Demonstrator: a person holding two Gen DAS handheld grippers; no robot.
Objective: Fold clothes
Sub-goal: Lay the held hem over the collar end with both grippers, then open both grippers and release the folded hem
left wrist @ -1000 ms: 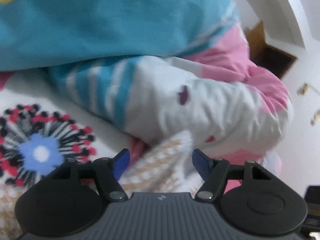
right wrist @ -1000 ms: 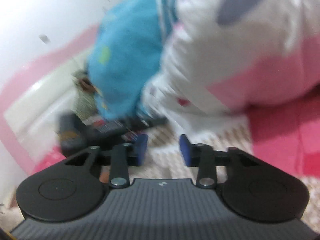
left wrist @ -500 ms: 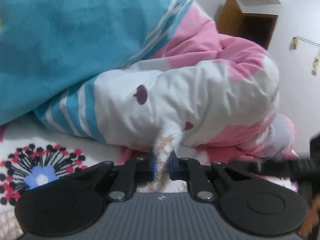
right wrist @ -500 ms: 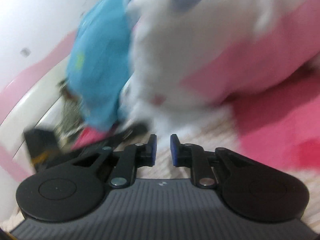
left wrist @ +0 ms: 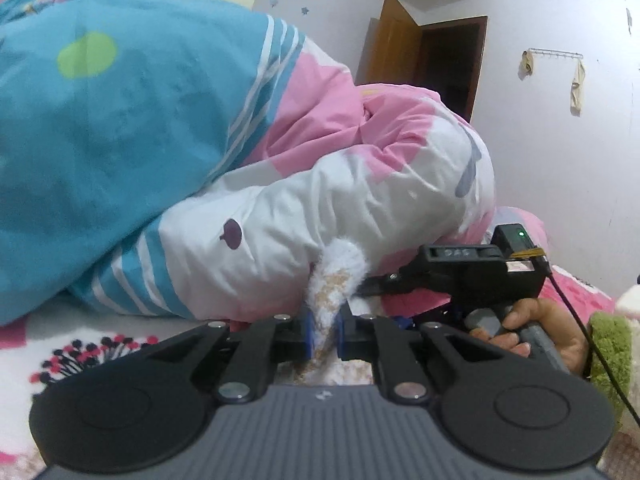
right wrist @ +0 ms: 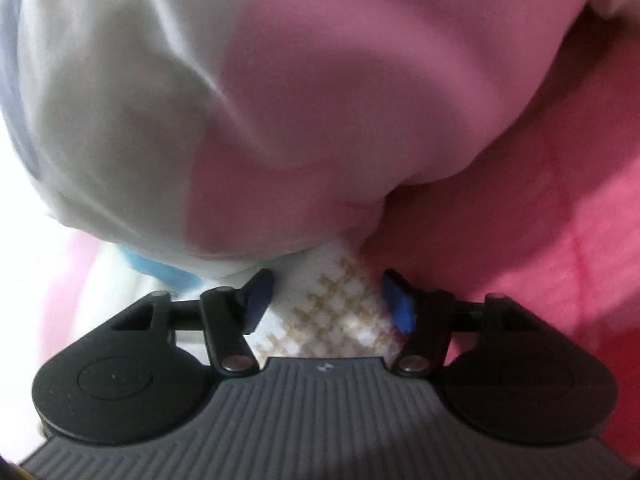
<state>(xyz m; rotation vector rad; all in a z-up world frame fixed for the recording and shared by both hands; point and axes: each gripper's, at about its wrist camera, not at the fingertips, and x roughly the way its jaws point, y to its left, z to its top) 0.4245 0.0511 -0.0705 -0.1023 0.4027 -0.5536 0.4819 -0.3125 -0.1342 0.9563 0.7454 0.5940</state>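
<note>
Reopened right gripper (right wrist: 326, 300) straddles fuzzy garment (right wrist: 336, 312); left gripper (left wrist: 322, 334) pinches it

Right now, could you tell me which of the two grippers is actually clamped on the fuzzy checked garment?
The left gripper: its fingers pinch a fold of the fuzzy checked garment. The right gripper is open, its fingers spread either side of the cloth.

A fluffy white garment (left wrist: 338, 276) with a tan houndstooth pattern lies on the bed, its far edge tucked against the bundled quilt. One pinched fold stands upright, fuzzy white at its tip; elsewhere the cloth (right wrist: 340, 312) lies flat, its pattern facing up.
</note>
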